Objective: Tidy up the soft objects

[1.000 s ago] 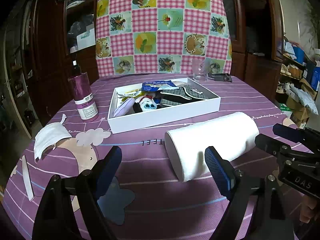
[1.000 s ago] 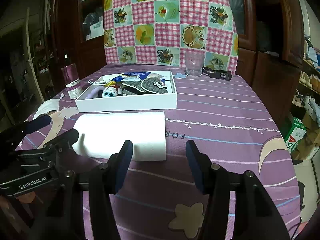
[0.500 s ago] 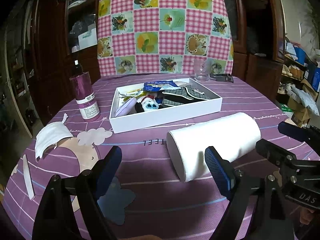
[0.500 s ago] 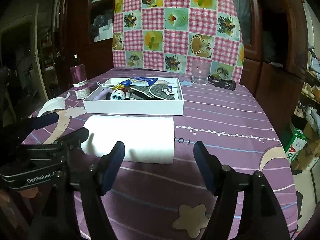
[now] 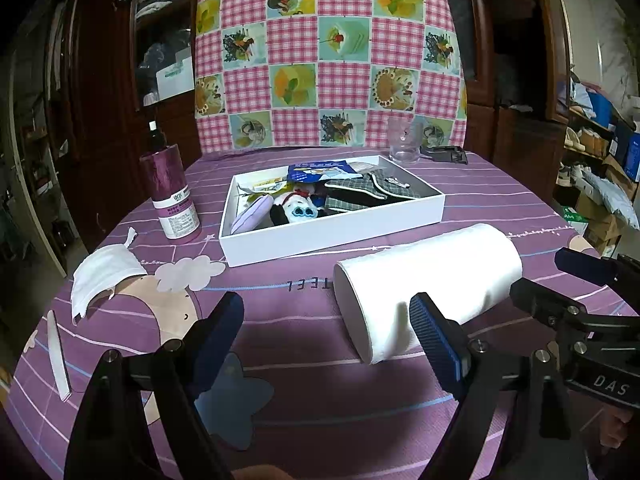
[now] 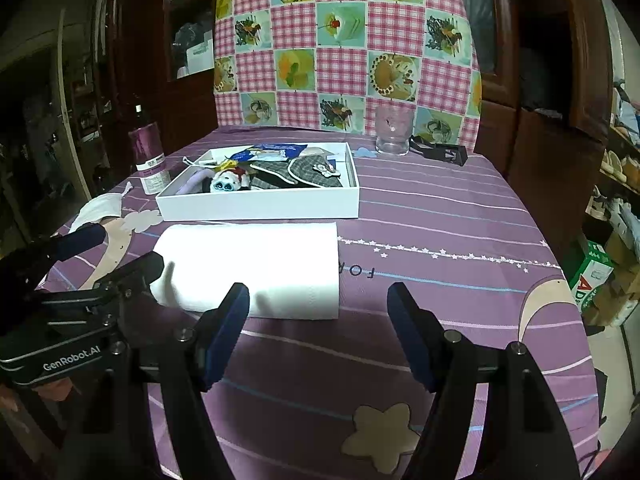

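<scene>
A white paper towel roll (image 5: 428,276) lies on its side on the purple tablecloth, in front of a white box (image 5: 332,232). The box holds a plush toy with blue eyes (image 5: 298,208), a plaid cloth (image 5: 360,194), a lilac pouch and packets. A white face mask (image 5: 104,272) lies at the table's left. My left gripper (image 5: 325,308) is open, just short of the roll's near end, with nothing between its fingers. My right gripper (image 6: 318,294) is open too, in front of the roll (image 6: 252,264) and not touching it.
A purple bottle (image 5: 172,196) stands left of the box. A drinking glass (image 5: 404,140) and a black clip (image 5: 446,156) sit at the far edge, in front of a checked cloth. A thin white strip (image 5: 58,356) lies near the left edge. Cabinets surround the table.
The right gripper's jaws have spread wider apart. The left gripper, the roll and the box have stayed put.
</scene>
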Tool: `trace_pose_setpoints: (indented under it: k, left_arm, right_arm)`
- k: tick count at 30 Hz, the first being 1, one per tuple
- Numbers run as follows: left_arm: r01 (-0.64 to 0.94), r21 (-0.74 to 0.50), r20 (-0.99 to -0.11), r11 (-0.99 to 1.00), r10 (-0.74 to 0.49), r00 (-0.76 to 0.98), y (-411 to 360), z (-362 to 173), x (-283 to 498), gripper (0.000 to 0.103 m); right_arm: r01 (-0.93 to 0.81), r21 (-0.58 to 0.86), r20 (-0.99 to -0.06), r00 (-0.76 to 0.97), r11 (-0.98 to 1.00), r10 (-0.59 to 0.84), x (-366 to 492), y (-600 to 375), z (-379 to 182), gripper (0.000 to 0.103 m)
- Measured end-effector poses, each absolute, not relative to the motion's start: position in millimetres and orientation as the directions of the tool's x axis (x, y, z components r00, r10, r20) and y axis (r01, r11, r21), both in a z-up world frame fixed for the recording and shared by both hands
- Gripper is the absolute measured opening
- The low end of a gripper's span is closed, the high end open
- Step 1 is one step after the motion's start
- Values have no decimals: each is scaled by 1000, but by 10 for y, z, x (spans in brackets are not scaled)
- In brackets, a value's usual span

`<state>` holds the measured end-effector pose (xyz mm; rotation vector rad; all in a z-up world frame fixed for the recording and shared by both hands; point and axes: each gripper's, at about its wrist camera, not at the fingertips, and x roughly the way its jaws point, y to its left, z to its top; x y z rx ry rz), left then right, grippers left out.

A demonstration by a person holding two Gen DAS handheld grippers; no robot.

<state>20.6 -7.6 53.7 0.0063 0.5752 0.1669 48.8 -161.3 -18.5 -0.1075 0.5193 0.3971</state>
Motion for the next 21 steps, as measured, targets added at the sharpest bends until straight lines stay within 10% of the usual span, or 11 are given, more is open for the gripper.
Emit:
trace_pose_setpoints:
  k: [21]
  left_arm:
    - [-161, 51, -548, 986, 162, 821, -60, 519, 226, 86]
  right_arm:
    - [-391, -3, -507, 794, 920, 335, 503, -1607, -187, 72]
